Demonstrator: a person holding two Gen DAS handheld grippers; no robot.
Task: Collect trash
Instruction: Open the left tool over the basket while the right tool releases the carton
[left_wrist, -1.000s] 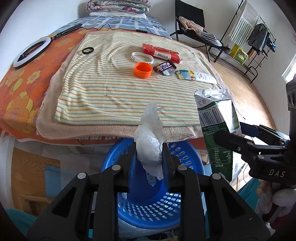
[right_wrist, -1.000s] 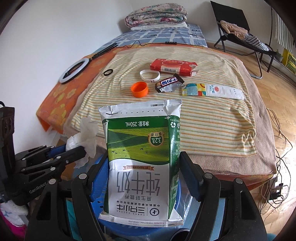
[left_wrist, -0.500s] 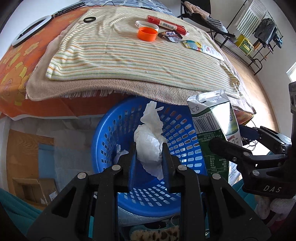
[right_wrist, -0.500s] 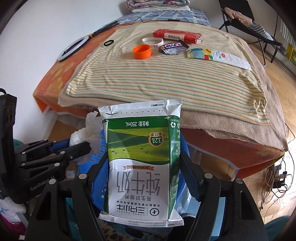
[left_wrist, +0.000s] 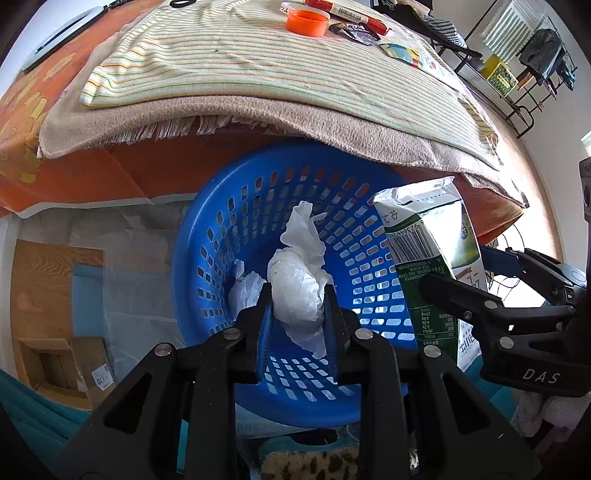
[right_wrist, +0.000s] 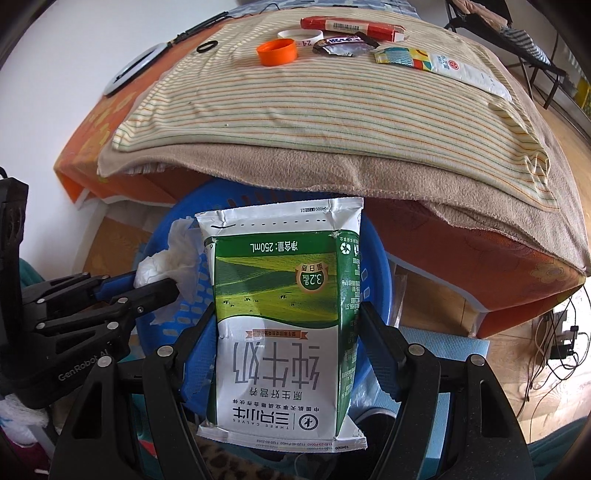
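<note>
My left gripper (left_wrist: 298, 295) is shut on a crumpled white tissue (left_wrist: 299, 273), held over the mouth of a blue plastic basket (left_wrist: 207, 236) that stands beside the bed. Another tissue wad (left_wrist: 245, 286) lies inside the basket. My right gripper (right_wrist: 286, 314) is shut on a green and white milk carton (right_wrist: 284, 295), held upside down above the same basket (right_wrist: 373, 258). In the left wrist view the carton (left_wrist: 428, 251) hangs over the basket's right rim. In the right wrist view the left gripper (right_wrist: 155, 284) with its tissue (right_wrist: 166, 258) shows at the left.
On the striped blanket (right_wrist: 332, 110) of the bed lie an orange cap (right_wrist: 277, 51), a white ring (right_wrist: 301, 37), a red box (right_wrist: 351, 26), a dark wrapper (right_wrist: 343, 46), a colourful packet (right_wrist: 436, 62) and a black ring (right_wrist: 207, 47). A cardboard box (left_wrist: 70, 358) sits on the floor at left.
Both grippers have sunk from bed height to the basket, each keeping its load. The basket's inside now fills the view, and the bed top has slid to the upper edge.
</note>
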